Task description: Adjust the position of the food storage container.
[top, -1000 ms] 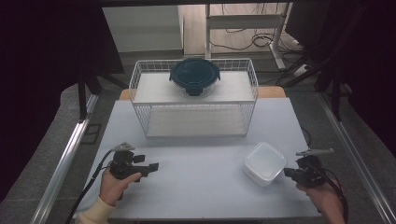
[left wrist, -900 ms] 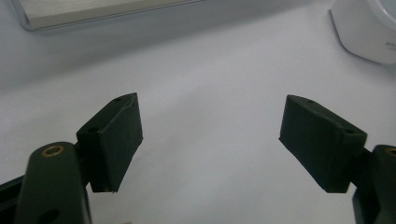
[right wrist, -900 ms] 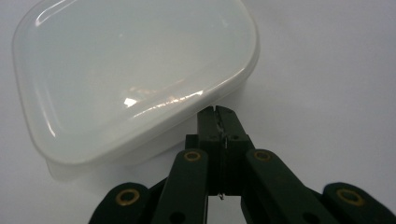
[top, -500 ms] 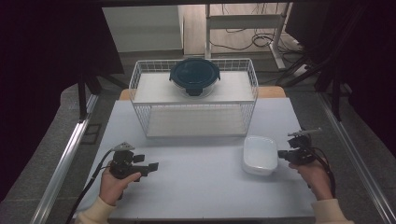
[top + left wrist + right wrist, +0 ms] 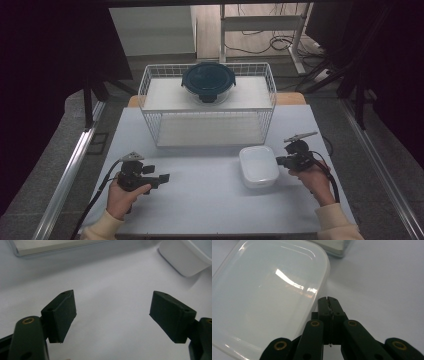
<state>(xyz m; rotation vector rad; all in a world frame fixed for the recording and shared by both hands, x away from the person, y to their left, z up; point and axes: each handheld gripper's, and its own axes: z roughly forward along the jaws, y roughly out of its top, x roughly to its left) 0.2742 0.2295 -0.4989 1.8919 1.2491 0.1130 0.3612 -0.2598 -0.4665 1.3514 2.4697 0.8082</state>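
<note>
A white lidded rectangular container (image 5: pixel 258 166) lies on the white table (image 5: pixel 210 210), right of centre. My right gripper (image 5: pixel 279 161) is shut with nothing between its jaws, tips right at the container's right edge. In the right gripper view the closed tips (image 5: pixel 328 300) sit against the rim of the container (image 5: pixel 267 292). My left gripper (image 5: pixel 164 177) rests low at the front left, open and pointing right toward the container. Between its spread fingers (image 5: pixel 62 312) there is bare table, and a corner of the container (image 5: pixel 180 260) shows farther off.
A white wire basket (image 5: pixel 150 85) stands at the back of the table. A round container with a dark blue lid (image 5: pixel 208 81) sits on its upper shelf. The basket's base (image 5: pixel 50 246) lies ahead of the left gripper. Cables trail off both grippers.
The right hand has moved away from the front edge and to the left, jaws shut. The white container has slid left ahead of it. The left gripper has stayed where it was.
</note>
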